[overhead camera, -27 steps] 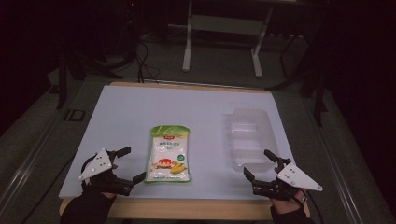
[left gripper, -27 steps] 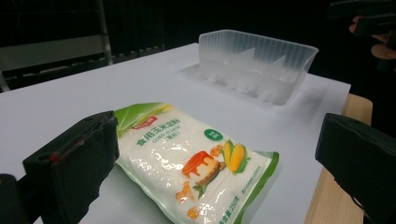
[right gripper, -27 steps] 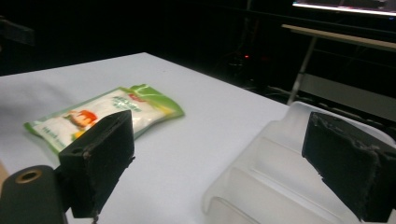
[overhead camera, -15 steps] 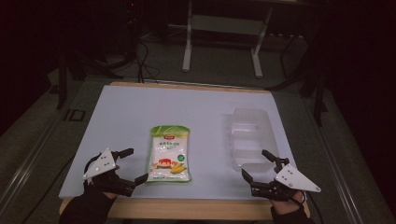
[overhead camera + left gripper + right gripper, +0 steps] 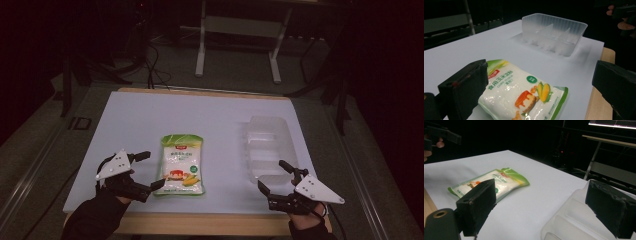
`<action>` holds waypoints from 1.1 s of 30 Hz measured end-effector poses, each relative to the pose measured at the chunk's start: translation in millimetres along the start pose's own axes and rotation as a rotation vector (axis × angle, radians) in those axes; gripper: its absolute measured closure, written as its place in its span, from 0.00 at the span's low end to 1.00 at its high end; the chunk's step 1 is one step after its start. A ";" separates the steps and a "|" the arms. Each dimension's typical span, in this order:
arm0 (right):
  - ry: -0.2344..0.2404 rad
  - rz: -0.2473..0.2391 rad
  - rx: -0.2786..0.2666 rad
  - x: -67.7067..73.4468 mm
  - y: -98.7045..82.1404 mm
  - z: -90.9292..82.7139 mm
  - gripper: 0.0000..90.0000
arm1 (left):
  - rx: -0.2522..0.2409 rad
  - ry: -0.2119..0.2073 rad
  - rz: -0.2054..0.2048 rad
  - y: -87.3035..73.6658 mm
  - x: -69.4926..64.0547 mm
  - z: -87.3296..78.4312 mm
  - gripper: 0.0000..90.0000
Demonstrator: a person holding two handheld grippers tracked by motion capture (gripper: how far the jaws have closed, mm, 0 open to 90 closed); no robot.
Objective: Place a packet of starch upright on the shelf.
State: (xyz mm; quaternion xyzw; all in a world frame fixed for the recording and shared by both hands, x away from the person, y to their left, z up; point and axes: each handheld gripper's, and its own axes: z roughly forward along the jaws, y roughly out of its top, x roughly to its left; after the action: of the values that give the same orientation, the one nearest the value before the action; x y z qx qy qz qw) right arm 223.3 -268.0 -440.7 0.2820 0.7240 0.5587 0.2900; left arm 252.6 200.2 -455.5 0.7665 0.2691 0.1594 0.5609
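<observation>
A white desk [image 5: 150, 120] in a dark room. At its near left edge, the left gripper [image 5: 145, 170] rests with jaws spread wide, holding nothing; its near jaw tip sits just beside the bottom left corner of a corn starch packet [image 5: 182, 164], which lies flat near the desk's middle. To the right, a clear plastic tray with dividers [image 5: 269, 145] stands apart from the packet. At the near right edge, the right gripper [image 5: 274, 176] has jaws wide open and empty, close to the tray's front. Nothing lies between packet and tray. Metal stand legs [image 5: 201, 45] rise beyond the desk.
</observation>
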 end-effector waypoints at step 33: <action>0.028 0.009 0.024 2.6 -0.7 6.2 0.11 | 0.151 0.152 -0.141 30.7 62.2 59.5 0.03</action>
State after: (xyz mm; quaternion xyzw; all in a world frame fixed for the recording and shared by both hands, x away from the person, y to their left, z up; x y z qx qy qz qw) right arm 225.9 -262.2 -442.9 0.2810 0.7335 0.5551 0.2738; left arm 342.3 184.0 -449.1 0.7714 0.3753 0.1566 0.4894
